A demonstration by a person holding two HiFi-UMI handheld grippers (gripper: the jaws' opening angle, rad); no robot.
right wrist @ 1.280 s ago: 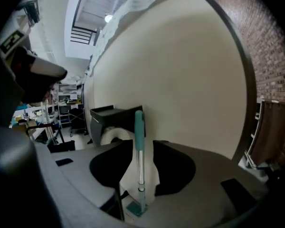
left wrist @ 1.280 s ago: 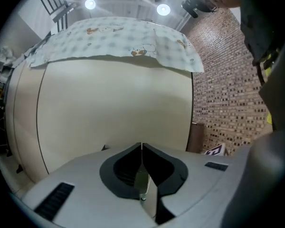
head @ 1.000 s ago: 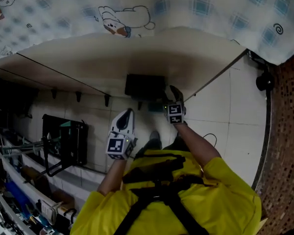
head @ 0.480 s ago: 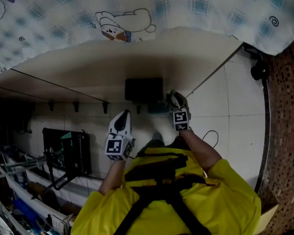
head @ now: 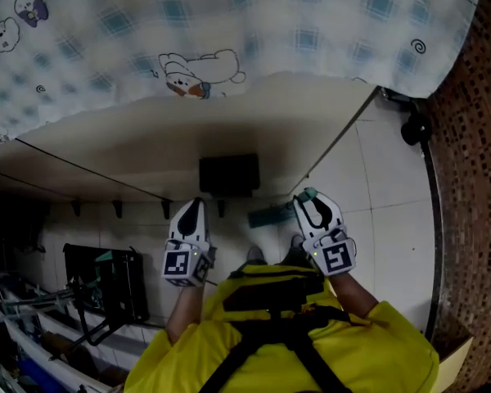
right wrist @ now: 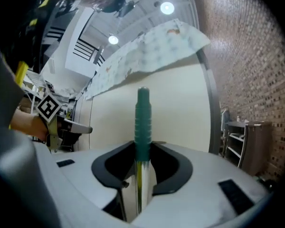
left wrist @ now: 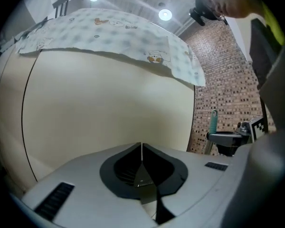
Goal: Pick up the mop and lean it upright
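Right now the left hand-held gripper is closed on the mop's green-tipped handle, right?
No. It is the right hand-held gripper that is closed on the mop handle, as the right gripper view shows. The left hand-held gripper is shut with nothing between its jaws.

Shiny metal mop pole [right wrist: 138, 184]; plastic grip [right wrist: 143, 122]

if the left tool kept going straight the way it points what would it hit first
Most likely the plain cream wall panel, which fills the view beyond the shut left tool; how far off is unclear.
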